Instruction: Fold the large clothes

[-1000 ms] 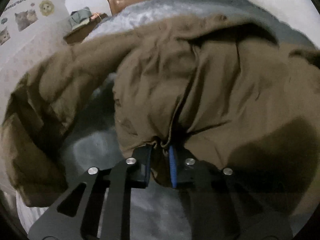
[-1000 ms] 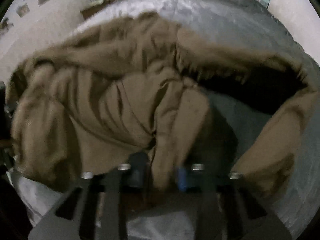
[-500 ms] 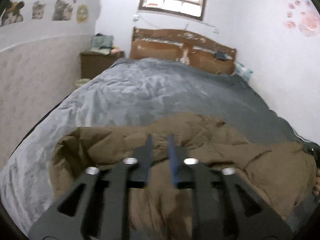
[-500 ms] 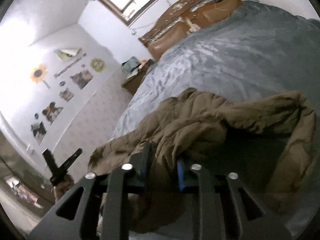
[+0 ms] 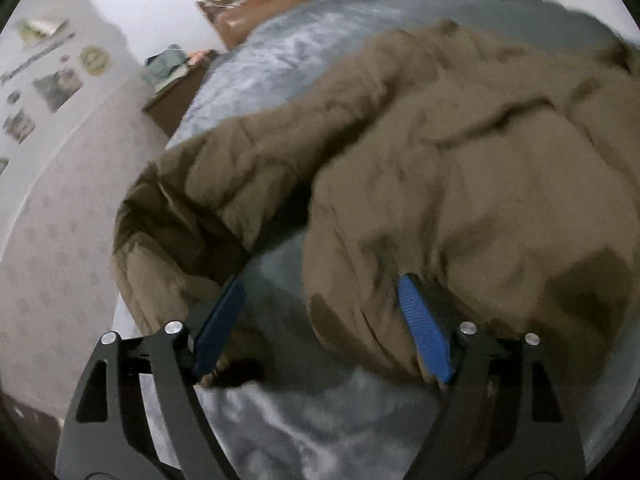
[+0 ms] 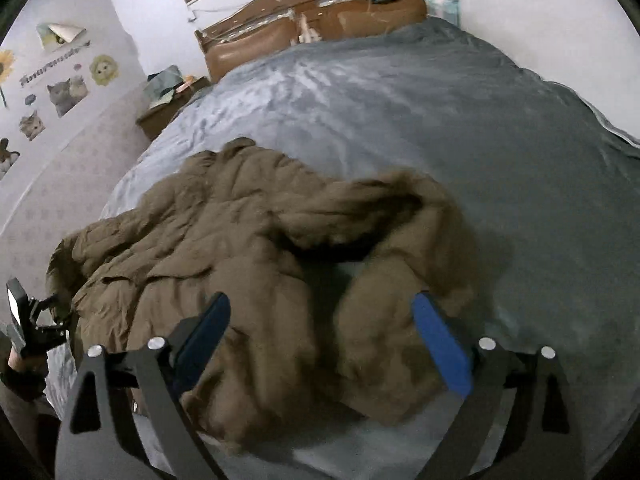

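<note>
Left wrist view first: the left gripper has its blue-padded jaws spread and opening, tilted down over the near edge of the puffy olive-brown padded coat. A bulge of the coat sits between the jaws and brushes the right-hand pad, but nothing is pinched. Beyond the jaws the coat stretches away, one sleeve trailing off to the left, on the grey plush bedspread. Right wrist view: the right gripper likewise angles down, jaws wide and opening, with the coat's rumpled hem lying loose between them. By my reading, the coat is laid out but crumpled; no neat fold shows, so smoothing and folding remain.
</note>
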Demonstrator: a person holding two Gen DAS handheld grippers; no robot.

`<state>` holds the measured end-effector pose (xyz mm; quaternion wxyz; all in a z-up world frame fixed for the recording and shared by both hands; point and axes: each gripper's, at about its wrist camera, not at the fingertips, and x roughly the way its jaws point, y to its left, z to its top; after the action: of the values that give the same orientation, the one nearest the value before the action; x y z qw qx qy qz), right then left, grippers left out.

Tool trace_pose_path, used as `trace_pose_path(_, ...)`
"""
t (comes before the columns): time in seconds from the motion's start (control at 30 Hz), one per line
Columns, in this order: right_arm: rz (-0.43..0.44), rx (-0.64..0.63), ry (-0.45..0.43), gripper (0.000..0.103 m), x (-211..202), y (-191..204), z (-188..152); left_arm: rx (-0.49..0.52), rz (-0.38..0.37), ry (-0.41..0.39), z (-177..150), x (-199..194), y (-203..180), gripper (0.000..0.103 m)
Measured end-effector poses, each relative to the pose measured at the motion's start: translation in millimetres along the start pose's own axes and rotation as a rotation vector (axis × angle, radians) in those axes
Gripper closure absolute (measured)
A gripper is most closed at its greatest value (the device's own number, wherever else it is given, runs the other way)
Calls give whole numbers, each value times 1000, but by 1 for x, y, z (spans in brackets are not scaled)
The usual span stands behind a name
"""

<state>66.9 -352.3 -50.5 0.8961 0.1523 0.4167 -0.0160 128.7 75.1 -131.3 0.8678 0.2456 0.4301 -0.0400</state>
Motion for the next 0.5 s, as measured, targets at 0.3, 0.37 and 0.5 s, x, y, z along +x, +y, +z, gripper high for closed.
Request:
trace_pose_path(0.3,46,-351,406,10,61,39,-73,204,-114,198,-45,18,-18,23)
trace_pose_path(0.37,89,-355,434,10,71,41,-77,258,-162,228,-53,21,-26,23)
trace_pose_path(0.5,81,-430,377,10,83,55,-81,237,-106,135,-39,26,-27,15)
